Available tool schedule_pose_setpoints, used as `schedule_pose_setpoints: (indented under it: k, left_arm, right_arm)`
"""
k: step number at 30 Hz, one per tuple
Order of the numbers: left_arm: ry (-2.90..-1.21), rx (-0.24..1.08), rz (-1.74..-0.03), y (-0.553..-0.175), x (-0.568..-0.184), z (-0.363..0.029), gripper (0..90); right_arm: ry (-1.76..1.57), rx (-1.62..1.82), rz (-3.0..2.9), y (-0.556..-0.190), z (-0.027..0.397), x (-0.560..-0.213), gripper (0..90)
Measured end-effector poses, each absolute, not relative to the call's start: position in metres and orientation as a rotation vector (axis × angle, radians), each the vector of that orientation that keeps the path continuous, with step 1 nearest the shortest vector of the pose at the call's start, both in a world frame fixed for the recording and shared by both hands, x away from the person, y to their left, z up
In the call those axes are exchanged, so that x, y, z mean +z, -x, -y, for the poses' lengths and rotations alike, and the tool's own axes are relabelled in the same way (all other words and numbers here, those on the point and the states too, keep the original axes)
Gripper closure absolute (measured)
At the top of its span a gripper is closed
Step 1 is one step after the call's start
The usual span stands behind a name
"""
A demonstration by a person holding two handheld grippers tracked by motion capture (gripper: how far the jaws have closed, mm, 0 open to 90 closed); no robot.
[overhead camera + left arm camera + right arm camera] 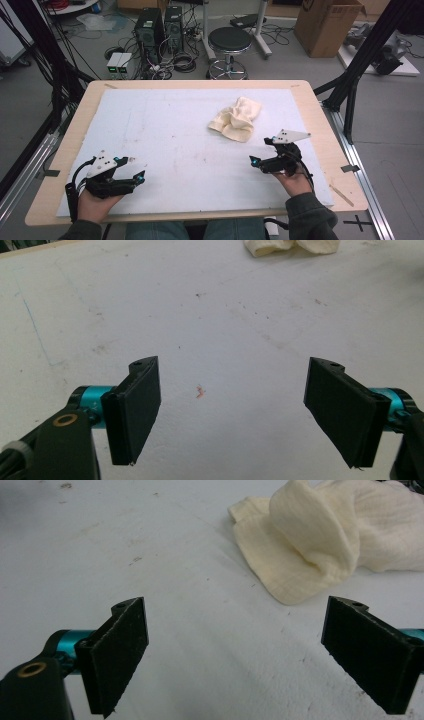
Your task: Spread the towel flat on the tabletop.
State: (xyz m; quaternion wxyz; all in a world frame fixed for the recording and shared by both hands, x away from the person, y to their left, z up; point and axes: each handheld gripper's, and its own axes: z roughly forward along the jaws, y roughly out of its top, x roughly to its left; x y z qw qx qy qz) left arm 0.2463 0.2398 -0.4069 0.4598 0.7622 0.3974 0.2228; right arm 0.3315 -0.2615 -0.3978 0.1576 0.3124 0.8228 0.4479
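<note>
Two grippers rest at the near edge of the table (60,150), one at each side, and neither holds anything. The left gripper (134,169) has its jaws spread wide over the bare white mat (165,125); in the left gripper view the span between the jaws contains mat surface with a small reddish speck. The right gripper (264,150) also has its jaws spread wide. The cream cloth (236,119) lies crumpled in a loose heap on the far right part of the mat, just ahead of the right gripper and well apart from the left one. In the right gripper view the cloth (320,545) sits beyond the jaws, folded over itself, with no contact. Judged from this layout, handling of the cloth is not yet begun: approach, grasp and any spreading or folding all remain.
</note>
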Motion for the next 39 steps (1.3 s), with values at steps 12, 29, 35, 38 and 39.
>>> schedule_pose_setpoints:
  k: [12, 29, 35, 38, 39]
  left_arm:
    - [-1.862, 0.555, -0.978, -0.249, -0.406, -0.24, 23.2]
    - [-1.86, 0.548, -0.974, -0.25, -0.406, -0.242, 23.2]
    - [-1.865, 0.547, -0.971, -0.251, -0.406, -0.242, 23.3]
    - [-1.862, 0.545, -0.975, -0.251, -0.407, -0.242, 23.3]
    - [-1.867, 0.545, -0.971, -0.251, -0.407, -0.242, 23.3]
  right_arm:
    - [-0.945, 1.224, -2.341, -0.376, 0.249, -0.379, 11.4]
    - [-0.98, 1.158, -2.353, -0.439, 0.22, -0.368, 21.8]
    - [-1.01, 1.102, -2.374, -0.455, 0.212, -0.386, 26.5]
    - [-1.038, 1.096, -2.376, -0.461, 0.21, -0.394, 30.2]
    - [-1.05, 1.096, -2.375, -0.463, 0.209, -0.397, 32.7]
